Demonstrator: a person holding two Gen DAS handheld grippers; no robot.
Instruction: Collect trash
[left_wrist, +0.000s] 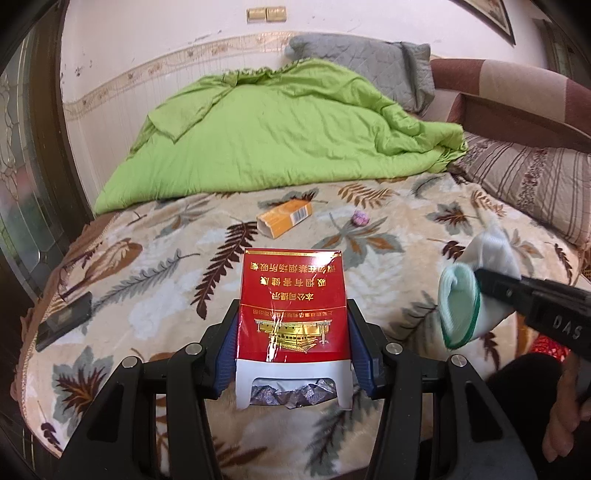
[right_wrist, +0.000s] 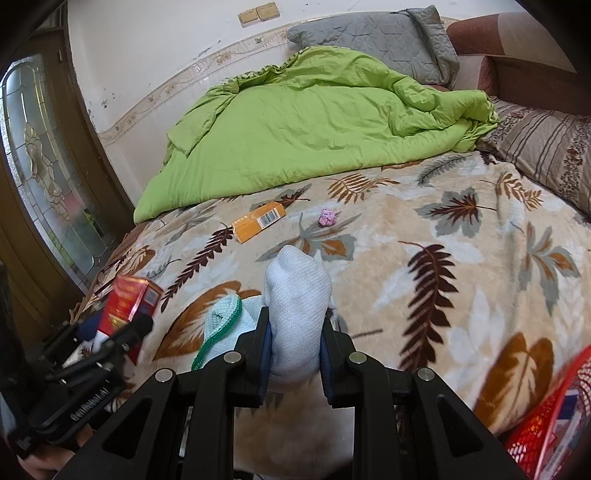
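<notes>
A red cigarette pack (left_wrist: 291, 306) with gold print stands upright, its torn open end down showing crumpled foil. A pale sock (right_wrist: 297, 314) with a green-edged cuff hangs bunched. On the leaf-patterned bed lie an orange carton (left_wrist: 284, 218) on its side and a small pink wad (left_wrist: 360, 218) near it.

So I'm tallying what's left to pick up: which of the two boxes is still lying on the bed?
The orange box, lying loose on the leaf-print blanket. The red box is clamped in the left gripper.

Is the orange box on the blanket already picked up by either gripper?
No, the orange box lies on the leaf-patterned blanket, apart from both grippers.
</notes>
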